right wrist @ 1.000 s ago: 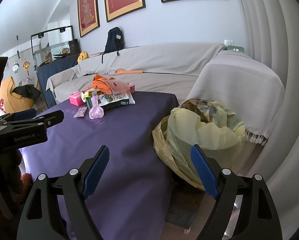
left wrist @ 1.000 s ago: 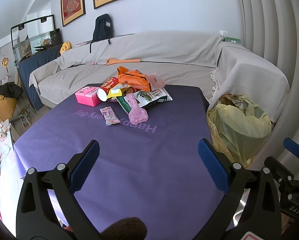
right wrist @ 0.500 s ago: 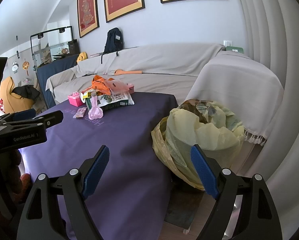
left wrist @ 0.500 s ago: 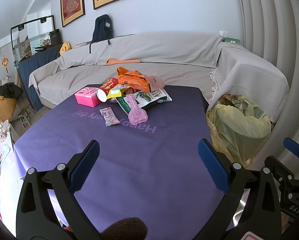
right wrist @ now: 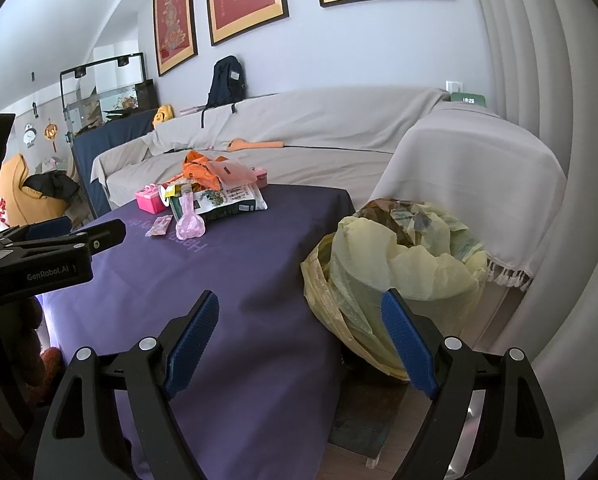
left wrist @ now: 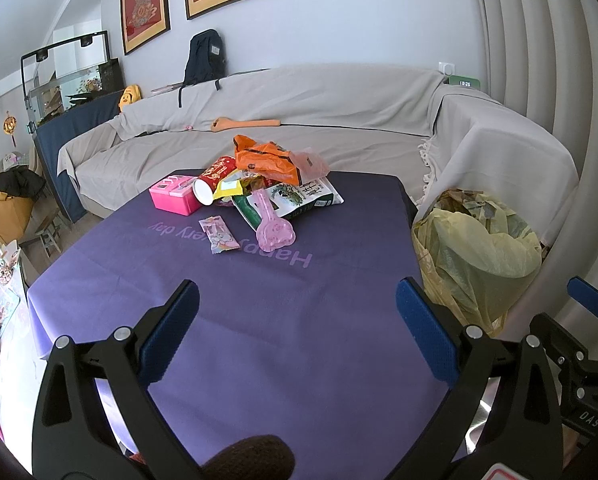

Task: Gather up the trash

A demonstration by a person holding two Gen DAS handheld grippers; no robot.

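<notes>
A pile of trash sits at the far side of the purple-clothed table (left wrist: 259, 320): an orange bag (left wrist: 265, 158), a red paper cup (left wrist: 215, 178) on its side, a white snack bag (left wrist: 305, 196), a pink plastic wrapper (left wrist: 273, 230) and a small candy wrapper (left wrist: 218, 234). The pile also shows in the right wrist view (right wrist: 219, 192). A bin lined with a full yellow bag (left wrist: 479, 252) (right wrist: 399, 264) stands at the table's right edge. My left gripper (left wrist: 297, 332) is open and empty above the near table. My right gripper (right wrist: 299, 338) is open and empty near the bin.
A pink box (left wrist: 175, 196) lies next to the pile. A sofa under a grey cover (left wrist: 319, 120) runs behind the table and round the bin. A backpack (left wrist: 203, 56) rests on the sofa back. The left gripper's body (right wrist: 39, 256) shows at the right view's left.
</notes>
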